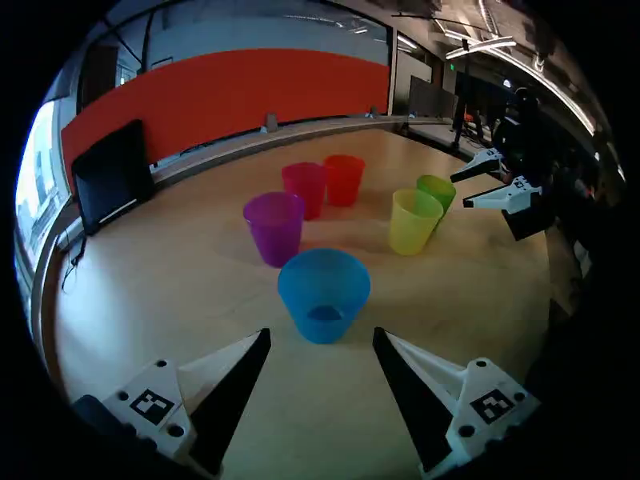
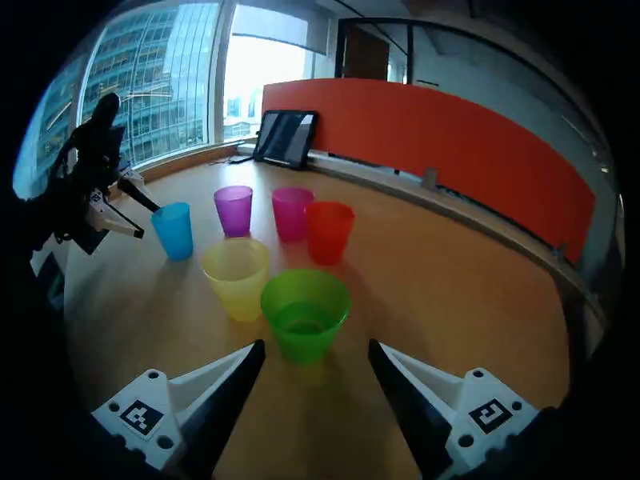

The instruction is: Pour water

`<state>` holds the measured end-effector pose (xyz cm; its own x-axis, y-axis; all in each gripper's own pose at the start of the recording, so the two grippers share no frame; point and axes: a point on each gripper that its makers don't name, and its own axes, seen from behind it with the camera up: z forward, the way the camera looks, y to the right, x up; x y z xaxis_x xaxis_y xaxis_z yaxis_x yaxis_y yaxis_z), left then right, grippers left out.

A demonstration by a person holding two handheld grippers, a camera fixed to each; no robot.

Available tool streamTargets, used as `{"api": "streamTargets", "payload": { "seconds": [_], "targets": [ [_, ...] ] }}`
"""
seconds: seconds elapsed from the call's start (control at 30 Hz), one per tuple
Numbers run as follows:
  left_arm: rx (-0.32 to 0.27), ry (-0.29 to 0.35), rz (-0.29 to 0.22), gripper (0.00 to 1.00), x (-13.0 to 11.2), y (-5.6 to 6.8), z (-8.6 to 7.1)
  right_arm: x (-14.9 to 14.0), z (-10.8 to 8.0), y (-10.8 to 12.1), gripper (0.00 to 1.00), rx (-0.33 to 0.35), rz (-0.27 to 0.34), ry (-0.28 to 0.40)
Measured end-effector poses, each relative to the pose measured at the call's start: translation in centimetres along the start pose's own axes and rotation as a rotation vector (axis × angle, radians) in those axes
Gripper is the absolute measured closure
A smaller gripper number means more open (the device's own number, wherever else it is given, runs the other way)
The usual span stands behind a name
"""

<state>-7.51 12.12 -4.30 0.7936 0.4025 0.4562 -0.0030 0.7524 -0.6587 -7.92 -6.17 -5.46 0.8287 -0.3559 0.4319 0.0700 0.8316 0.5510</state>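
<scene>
Six plastic cups stand upright on a wooden table (image 1: 160,280). In the left gripper view the blue cup (image 1: 324,294) sits just beyond my open left gripper (image 1: 320,332), with what looks like a little water at its bottom. Behind it stand the purple (image 1: 274,226), pink (image 1: 305,188), red (image 1: 344,178), yellow (image 1: 414,220) and green (image 1: 437,192) cups. In the right gripper view the green cup (image 2: 306,314) is right in front of my open right gripper (image 2: 316,342), with the yellow cup (image 2: 236,277) beside it. The left gripper (image 2: 140,218) flanks the blue cup (image 2: 174,230).
A black laptop (image 2: 286,136) stands open at the table's far edge, before an orange wall (image 2: 448,144). Tall windows (image 2: 160,88) lie behind it. The right gripper (image 1: 480,188) hovers near the table's right side in the left gripper view. Bare tabletop (image 2: 448,296) lies right of the cups.
</scene>
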Motion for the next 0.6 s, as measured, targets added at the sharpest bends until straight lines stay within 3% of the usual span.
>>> {"api": "streamTargets", "payload": {
  "seconds": [0.37,0.6],
  "targets": [
    [0.095,0.105,-0.017,0.05,1.0,-0.5,-2.8,2.0,-2.4,0.7,0.0,-0.085,0.034,0.106],
    [0.168,0.225,-0.034,0.05,3.6,-1.7,-5.1,4.6,-3.7,1.2,0.0,-0.132,0.055,0.204]
  ]
}}
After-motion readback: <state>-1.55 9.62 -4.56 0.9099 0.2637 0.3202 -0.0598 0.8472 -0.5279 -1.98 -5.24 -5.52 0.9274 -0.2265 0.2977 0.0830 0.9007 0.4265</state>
